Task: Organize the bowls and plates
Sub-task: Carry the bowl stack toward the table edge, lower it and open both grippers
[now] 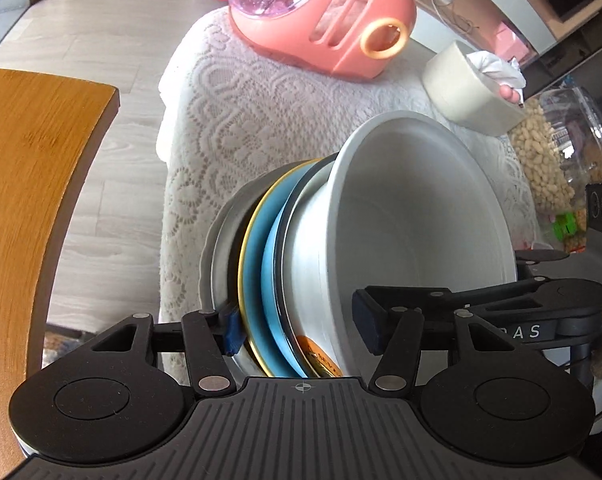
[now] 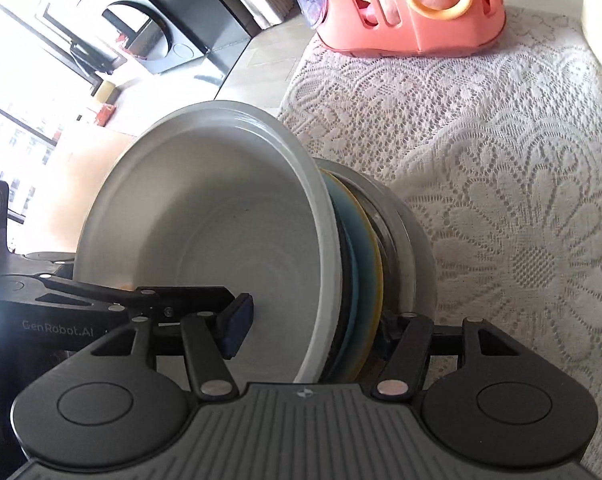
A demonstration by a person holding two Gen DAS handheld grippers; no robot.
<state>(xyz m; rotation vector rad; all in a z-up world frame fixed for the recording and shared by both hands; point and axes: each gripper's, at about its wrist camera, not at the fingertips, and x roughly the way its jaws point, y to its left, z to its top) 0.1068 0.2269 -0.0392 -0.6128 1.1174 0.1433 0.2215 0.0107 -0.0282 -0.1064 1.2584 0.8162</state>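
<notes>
The left hand-held gripper and the right hand-held gripper each straddle one stack of dishes from opposite sides, jaws wide but closed onto it: one pad inside the white bowl, the other behind the grey plate. Between these sit a blue plate with a gold rim and a dark-rimmed dish. The stack appears lifted and tilted above a lace-covered worktop bearing a pink toy. Judging by this, the stack is being carried; next it needs level, steady lowering with both grips matched
</notes>
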